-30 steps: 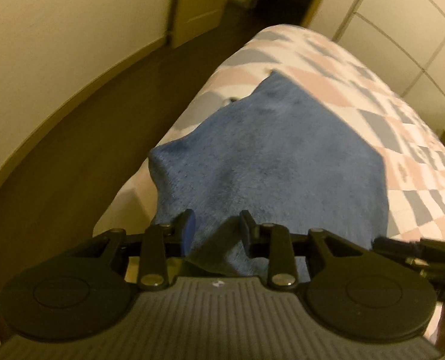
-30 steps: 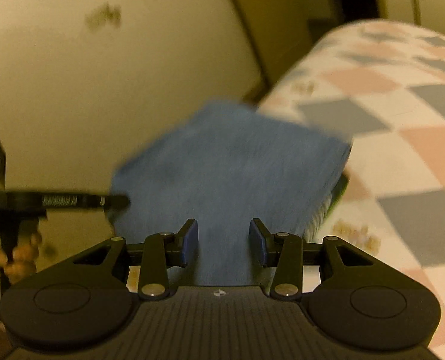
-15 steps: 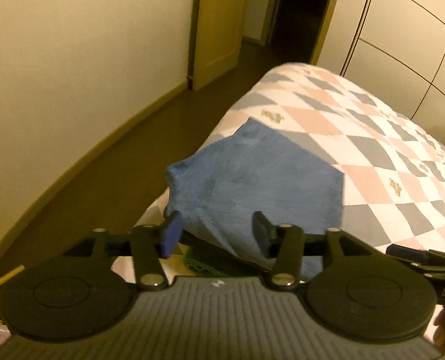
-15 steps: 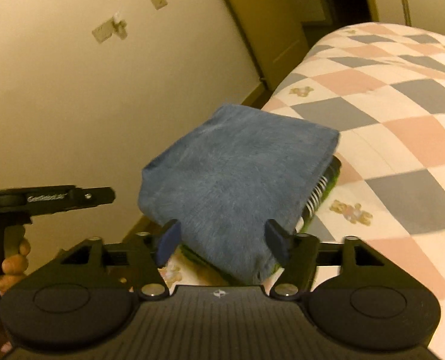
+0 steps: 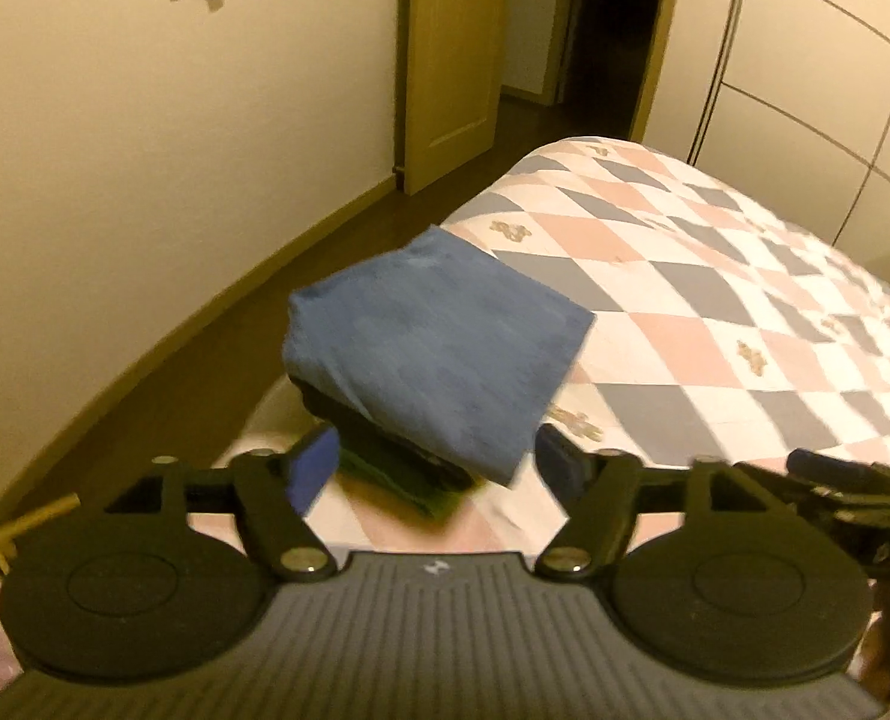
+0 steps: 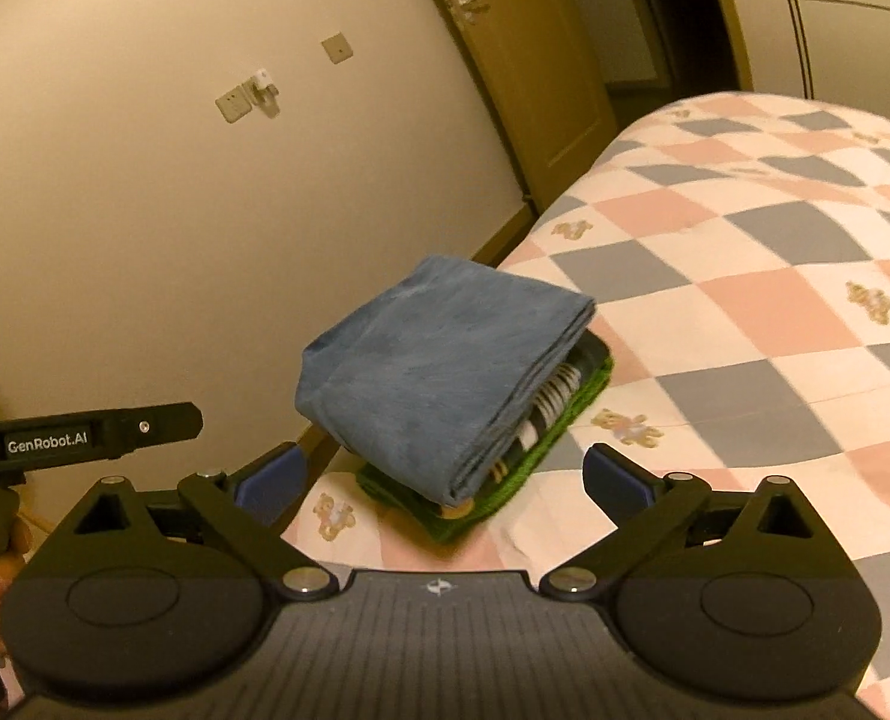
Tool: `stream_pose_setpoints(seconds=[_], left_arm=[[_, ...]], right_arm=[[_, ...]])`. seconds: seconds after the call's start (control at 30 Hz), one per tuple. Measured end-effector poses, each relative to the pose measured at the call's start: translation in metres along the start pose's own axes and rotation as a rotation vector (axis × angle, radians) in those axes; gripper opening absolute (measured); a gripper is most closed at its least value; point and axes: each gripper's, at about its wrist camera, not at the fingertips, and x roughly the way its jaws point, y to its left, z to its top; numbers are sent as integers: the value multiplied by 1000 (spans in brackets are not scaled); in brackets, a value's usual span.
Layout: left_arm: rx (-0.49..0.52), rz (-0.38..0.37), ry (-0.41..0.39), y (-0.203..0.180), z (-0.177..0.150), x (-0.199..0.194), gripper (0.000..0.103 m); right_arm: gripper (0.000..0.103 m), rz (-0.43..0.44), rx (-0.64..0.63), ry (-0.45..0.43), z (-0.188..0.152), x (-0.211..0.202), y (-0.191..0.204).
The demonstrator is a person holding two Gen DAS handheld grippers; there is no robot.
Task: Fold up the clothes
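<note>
While both grippers, left [image 5: 429, 459] & right [image 6: 441, 471], hover w/ fingers wide apart, empty, blue towel [image 6: 438, 360] tops folded stack at checkered bed [image 6: 745, 276] corner; door [image 5: 451, 54] beyond.

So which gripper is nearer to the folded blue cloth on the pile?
Hard to tell; about equal. The left gripper is open just before the folded blue cloth; the right gripper is open just before it too, neither touching.
</note>
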Motion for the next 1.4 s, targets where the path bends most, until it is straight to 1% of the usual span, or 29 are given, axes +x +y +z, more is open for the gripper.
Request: stream_pose_setpoints(seconds=[0.03, 0.17, 0.23, 0.3, 0.5, 0.57, 0.83, 0.97, 1.13, 1.2, 1.27, 1.4], left_arm=[[-17, 1, -2, -5, -3, -6, 84], [-57, 37, -10, -29, -18, -30, 85], [-79, 50, -12, -39, -26, -39, 90], [-101, 60, -16, -49, -36, -49, 91], [-140, 111, -29, -65, -56, -70, 97], [-153, 128, -33, -71, -63, -77, 98], [-205, 195, -50, -92, -90, -105, 102], [-222, 228, -61, -93, -97, -116, 102], [-227, 279, -77, -94, -102, -125, 102], [-218, 310, -85, -96, -101, -127, 102], [-208, 340, -93, -99, -100, -129, 102], [-169, 413, -121, -109, -100, -132, 102]], right_arm=[[101, 1, -13, 1, -1, -7, -2], [103, 11, -72, 8, -5, -33, -11], [103, 20, -101, 13, -7, -46, -15], [103, 29, -126, 16, -10, -59, -20], [103, 57, -161, 35, -21, -92, -40], [103, 55, -180, 42, -25, -99, -44], [103, 69, -221, 51, -28, -112, -55], [103, 84, -251, 66, -28, -110, -53], [103, 98, -290, 60, -22, -110, -48], [103, 83, -312, 45, -17, -112, -44], [103, 47, -342, 23, -13, -115, -40], [103, -12, -413, -45, -7, -122, -30]])
